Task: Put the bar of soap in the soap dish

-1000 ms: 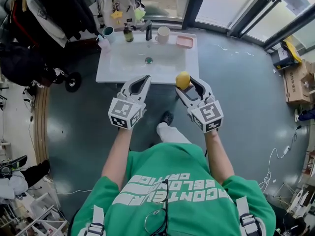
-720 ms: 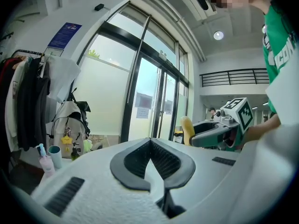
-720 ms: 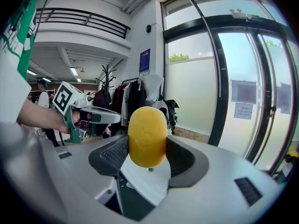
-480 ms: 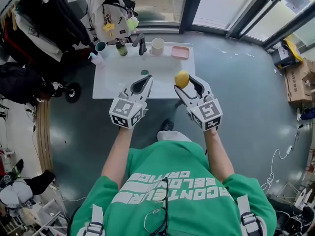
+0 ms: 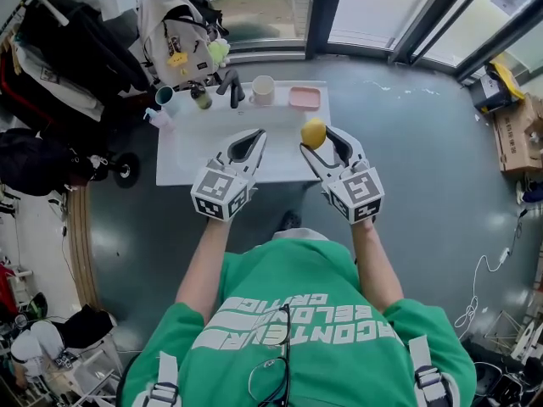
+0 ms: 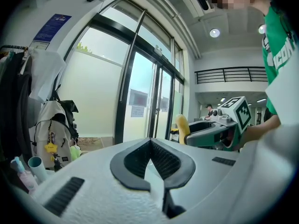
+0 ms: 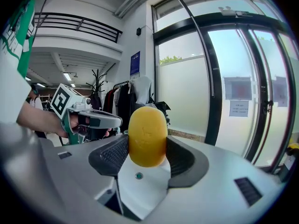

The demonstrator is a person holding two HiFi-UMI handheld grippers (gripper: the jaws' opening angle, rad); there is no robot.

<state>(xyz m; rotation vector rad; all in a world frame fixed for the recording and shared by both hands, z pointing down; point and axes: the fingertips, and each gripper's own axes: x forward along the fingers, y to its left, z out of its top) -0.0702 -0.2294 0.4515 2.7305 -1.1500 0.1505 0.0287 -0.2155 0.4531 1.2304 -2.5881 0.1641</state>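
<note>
A yellow oval bar of soap (image 5: 314, 133) (image 7: 147, 136) stands on end between the jaws of my right gripper (image 5: 318, 139) (image 7: 148, 154), which is shut on it, over the front right part of the white sink counter (image 5: 182, 164). The pink soap dish (image 5: 304, 98) lies at the counter's back right corner, farther off than the soap. My left gripper (image 5: 252, 141) (image 6: 150, 143) hovers over the counter's front middle, jaws shut with nothing between them. The soap (image 6: 182, 129) and right gripper (image 6: 219, 129) show at the right of the left gripper view.
Along the counter's back edge stand a white mug (image 5: 263, 89), a dark faucet (image 5: 229, 84), a small bottle (image 5: 200, 97) and a teal cup (image 5: 164, 97). A grey backpack (image 5: 174, 28) and hanging coats (image 5: 81, 49) are behind left. Glass doors (image 5: 356, 15) run along the back.
The view has moved back from the sink, so the counter now sits higher in the frame. Both grippers keep their hold and spacing; the soap stays in the right gripper.
</note>
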